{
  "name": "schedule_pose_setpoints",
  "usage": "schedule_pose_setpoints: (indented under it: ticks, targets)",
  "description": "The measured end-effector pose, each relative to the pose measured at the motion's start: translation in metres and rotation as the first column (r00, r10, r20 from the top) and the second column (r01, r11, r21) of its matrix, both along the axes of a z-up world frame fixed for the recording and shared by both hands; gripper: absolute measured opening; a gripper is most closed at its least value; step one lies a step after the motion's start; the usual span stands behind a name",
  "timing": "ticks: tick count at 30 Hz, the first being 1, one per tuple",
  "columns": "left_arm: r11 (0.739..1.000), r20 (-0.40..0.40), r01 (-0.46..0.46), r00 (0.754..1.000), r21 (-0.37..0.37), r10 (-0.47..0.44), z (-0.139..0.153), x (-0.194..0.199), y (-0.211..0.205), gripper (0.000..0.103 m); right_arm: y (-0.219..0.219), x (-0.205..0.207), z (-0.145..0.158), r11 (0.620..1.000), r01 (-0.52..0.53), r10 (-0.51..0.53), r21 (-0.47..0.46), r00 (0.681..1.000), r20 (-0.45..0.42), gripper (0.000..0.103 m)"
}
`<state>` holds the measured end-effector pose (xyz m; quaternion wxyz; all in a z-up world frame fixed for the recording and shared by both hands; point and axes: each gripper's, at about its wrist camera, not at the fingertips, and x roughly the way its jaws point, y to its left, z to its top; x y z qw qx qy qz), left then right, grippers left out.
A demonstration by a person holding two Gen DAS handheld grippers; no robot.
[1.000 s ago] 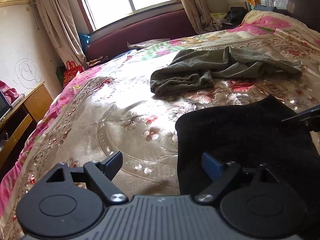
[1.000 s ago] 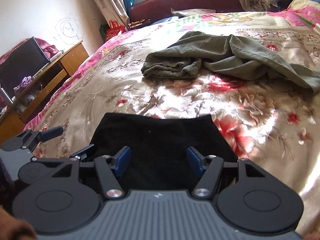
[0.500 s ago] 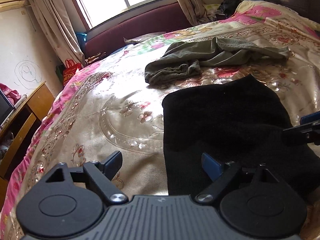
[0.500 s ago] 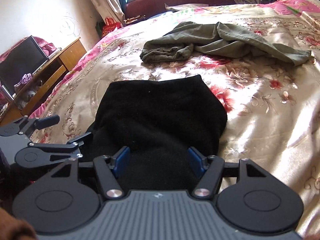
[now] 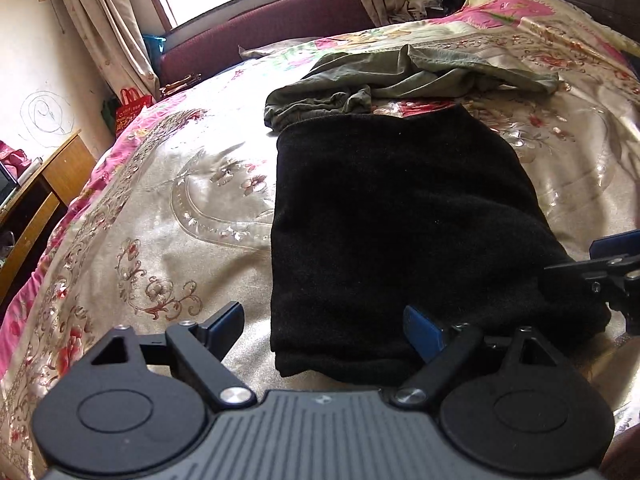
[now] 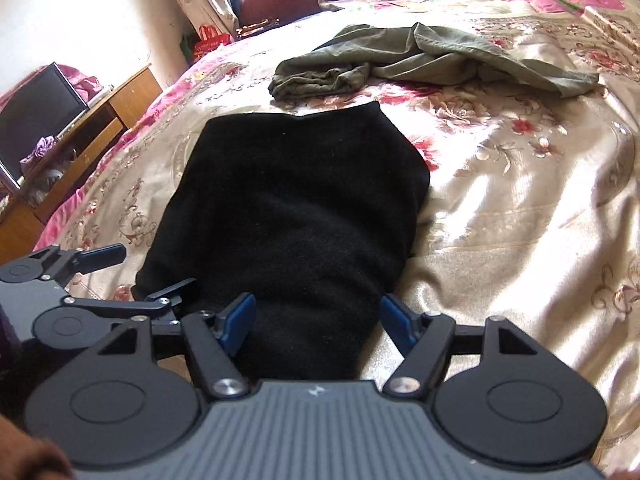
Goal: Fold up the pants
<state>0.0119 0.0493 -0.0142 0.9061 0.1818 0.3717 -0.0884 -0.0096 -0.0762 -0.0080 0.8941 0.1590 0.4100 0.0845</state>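
My right gripper (image 6: 318, 320) has its jaws spread, and they have just been opening wider; the near end of the black pants (image 6: 288, 216) sits in the gap between the blue pads, but the pads look clear of the cloth, so released, not gripping. My left gripper (image 5: 324, 330) is also wide open: its left finger is over bare bedspread (image 5: 160, 200), its right finger over the near edge of the pants, nothing pinched. In the right wrist view the left gripper shows at the lower left, just beside the pants' near left corner.

The pants lie on the bed as a compact dark block, already doubled over, long axis running away from me, far edge close to the green garment (image 6: 420, 60), which lies crumpled further up the bed. From the left wrist view the far edge seems to nearly touch the green cloth; can't tell if they overlap.

Step in hand, my read: a fold has been laid down and both grippers are letting go of the near end. The task looks well along.

Next move likely needs either one more fold (both grippers pinch the near corners and carry them to the far edge) or just backing off. Thick, fuzzy cloth: need a deep bite to catch all layers and avoid dragging the stack into the green garment.
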Motion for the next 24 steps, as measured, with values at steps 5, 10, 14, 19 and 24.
schedule_pose_setpoints:
  ticks: [5,10,14,19,24]
  targets:
    - [0.998,-0.029,-0.018,0.999,-0.056,0.016,0.002,-0.016,0.003,0.101,-0.001,-0.014,-0.001,0.999,0.015,-0.016,0.045,1.0,0.005,0.071]
    - [0.995,-0.051,-0.032,0.998,-0.094,0.027,0.0,-0.02,0.001,0.101,-0.003,-0.015,-0.004,0.998,0.025,-0.024,0.065,1.0,-0.005,0.071]
    - [0.995,-0.04,-0.033,0.999,-0.094,0.03,0.002,-0.014,0.004,0.102,-0.018,-0.008,-0.004,0.992,0.067,-0.067,0.111,0.998,-0.005,0.071]
    - [0.992,0.009,-0.054,0.998,-0.117,0.055,0.008,-0.001,0.024,0.103,-0.041,0.021,-0.024,0.958,0.098,-0.083,0.271,0.994,-0.066,0.071]
    - [0.982,-0.002,-0.023,1.0,-0.186,0.023,0.009,0.013,0.05,0.103,-0.042,0.042,-0.047,0.95,0.105,-0.079,0.295,0.992,-0.101,0.072]
